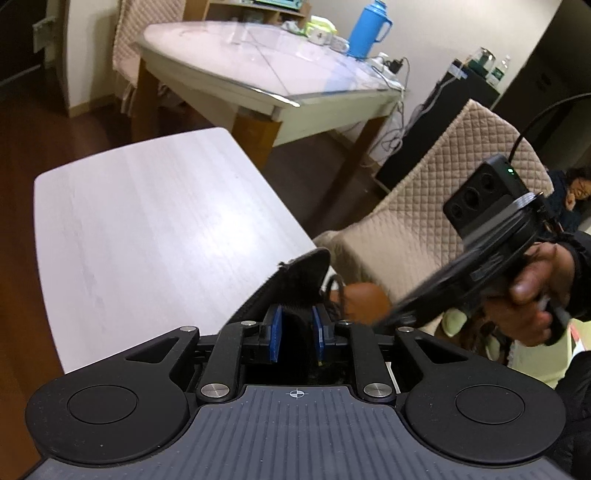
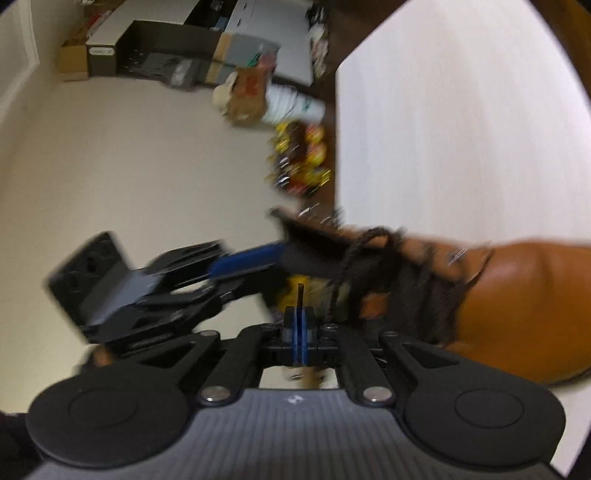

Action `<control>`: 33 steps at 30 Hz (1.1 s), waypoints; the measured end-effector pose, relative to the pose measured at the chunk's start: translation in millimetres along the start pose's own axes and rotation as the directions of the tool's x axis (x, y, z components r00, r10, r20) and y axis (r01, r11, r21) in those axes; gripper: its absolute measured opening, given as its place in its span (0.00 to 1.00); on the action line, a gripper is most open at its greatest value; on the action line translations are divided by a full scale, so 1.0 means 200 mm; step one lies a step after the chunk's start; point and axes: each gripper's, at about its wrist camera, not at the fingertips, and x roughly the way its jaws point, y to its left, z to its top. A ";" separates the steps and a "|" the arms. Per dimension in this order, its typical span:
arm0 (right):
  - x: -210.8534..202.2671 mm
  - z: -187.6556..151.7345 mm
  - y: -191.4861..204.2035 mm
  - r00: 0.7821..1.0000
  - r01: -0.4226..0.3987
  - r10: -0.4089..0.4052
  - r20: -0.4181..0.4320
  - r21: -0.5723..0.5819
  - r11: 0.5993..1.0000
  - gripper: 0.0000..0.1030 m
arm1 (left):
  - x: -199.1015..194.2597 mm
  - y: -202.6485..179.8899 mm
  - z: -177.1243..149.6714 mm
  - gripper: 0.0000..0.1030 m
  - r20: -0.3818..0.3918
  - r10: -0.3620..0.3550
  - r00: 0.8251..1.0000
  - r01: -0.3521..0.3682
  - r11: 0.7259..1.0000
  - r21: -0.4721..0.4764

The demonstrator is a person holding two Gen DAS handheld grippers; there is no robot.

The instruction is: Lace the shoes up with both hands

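At table edge, left gripper (image 1: 296, 334) straddles boot tongue (image 1: 295, 280) (unpinched), right gripper (image 2: 298, 325) pinches lace (image 2: 334, 291).

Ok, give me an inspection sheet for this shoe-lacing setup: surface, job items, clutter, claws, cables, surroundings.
surface: pale wood-grain table.
job's things: brown boot; its black tongue raised; dark lace hanging loose.
clutter: nothing seen.
claws: left claw straddles the tongue, squeeze unclear; right claw shut on the lace tip.
cables: black cable running off the right claw; wires beside the far table.
surroundings: blue flask on the far table; quilted chair; boxes on the floor.
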 end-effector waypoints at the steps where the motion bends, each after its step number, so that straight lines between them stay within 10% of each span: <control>1: -0.01 0.00 0.00 0.999 -0.045 0.045 -0.012 0.021 0.999 0.03 | -0.01 0.01 0.00 0.17 0.007 -0.005 1.000 0.005 1.000 -0.010; 5: 0.00 -0.01 0.06 0.975 -0.192 0.193 -0.108 0.021 0.981 0.03 | -0.03 0.06 0.02 0.17 0.044 -0.063 0.997 0.067 0.994 -0.085; 9: 0.03 -0.05 0.15 0.970 -0.171 0.152 -0.192 -0.085 0.982 0.03 | -0.01 0.09 0.07 0.17 0.062 -0.219 0.974 0.226 0.958 -0.177; 16: 0.03 -0.10 0.19 0.967 -0.162 0.116 -0.225 -0.195 0.967 0.03 | 0.15 -0.07 0.11 0.17 -0.141 -0.222 0.965 0.228 0.973 0.027; 19: -0.06 -0.11 0.20 0.977 -0.161 0.127 -0.170 -0.204 0.966 0.03 | 0.20 -0.04 0.09 0.05 -0.192 -0.162 0.968 0.168 0.986 0.016; 33: -0.21 -0.03 -0.12 0.988 0.080 -0.075 0.139 -0.034 0.996 0.03 | 0.21 0.14 -0.03 0.06 -0.179 -0.189 0.965 0.160 0.974 -0.162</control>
